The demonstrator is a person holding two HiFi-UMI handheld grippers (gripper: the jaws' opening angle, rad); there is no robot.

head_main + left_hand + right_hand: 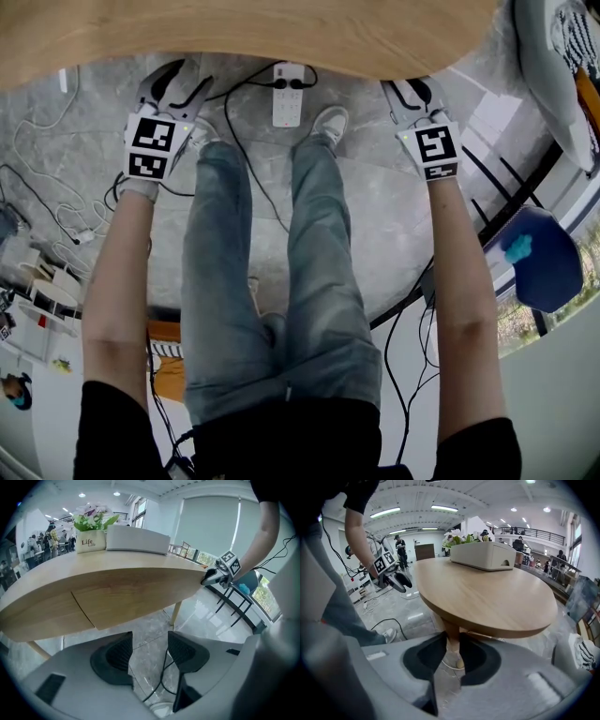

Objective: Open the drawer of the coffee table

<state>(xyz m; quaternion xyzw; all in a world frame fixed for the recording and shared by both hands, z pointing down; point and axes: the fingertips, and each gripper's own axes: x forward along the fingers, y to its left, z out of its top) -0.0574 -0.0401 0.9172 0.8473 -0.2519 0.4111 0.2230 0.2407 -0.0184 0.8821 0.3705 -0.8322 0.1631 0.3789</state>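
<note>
As both face coffee table (pixel 281 37): left gripper (pixel 150 651) fingers (pixel 118 658) wide, right gripper (pixel 452 656) narrow, empty.

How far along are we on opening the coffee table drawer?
Done: nothing yet. The drawer front sits flush and closed in the edge of the coffee table. In hand: both grippers are at the table edge. The left gripper is open and empty, facing the drawer front. The right gripper is narrowly open and empty, near the table's end. Left: get hold of the drawer and pull it out.
</note>
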